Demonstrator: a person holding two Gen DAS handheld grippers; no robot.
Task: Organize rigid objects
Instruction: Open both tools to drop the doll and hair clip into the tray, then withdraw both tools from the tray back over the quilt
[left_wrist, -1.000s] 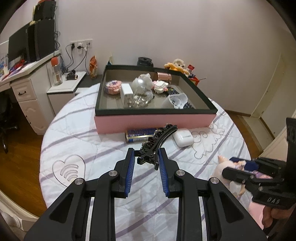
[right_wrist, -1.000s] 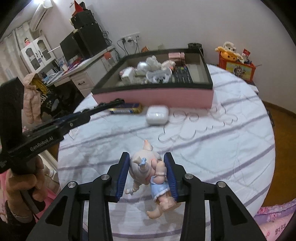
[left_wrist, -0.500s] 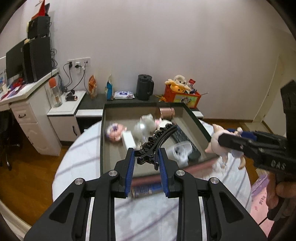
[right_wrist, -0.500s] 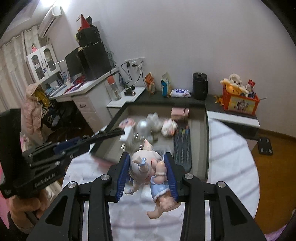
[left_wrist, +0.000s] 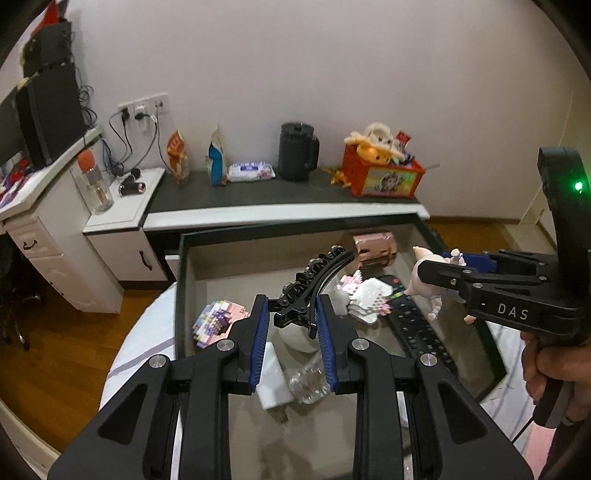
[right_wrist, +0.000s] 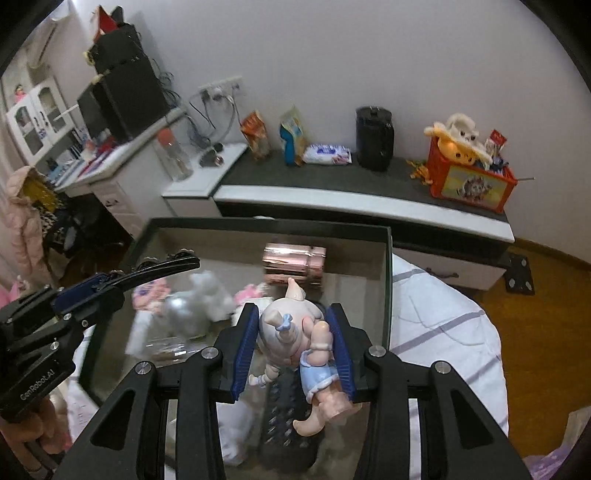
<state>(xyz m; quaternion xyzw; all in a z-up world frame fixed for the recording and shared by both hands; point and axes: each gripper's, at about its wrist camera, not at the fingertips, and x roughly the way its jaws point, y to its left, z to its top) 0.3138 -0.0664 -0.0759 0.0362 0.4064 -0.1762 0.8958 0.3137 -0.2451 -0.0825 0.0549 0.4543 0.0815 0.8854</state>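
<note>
I see left tool (left_wrist: 291, 325) pinching black hair clip (left_wrist: 314, 284), right tool (right_wrist: 291, 347) pinching doll (right_wrist: 295, 332); open box (right_wrist: 384, 258) beneath both.

Each camera rides behind its own tongs, tilted down, close above the open box (left_wrist: 192, 258) (right_wrist: 384, 280). Both face the back wall and share the low cabinet (left_wrist: 258, 206) (right_wrist: 332, 192).
</note>
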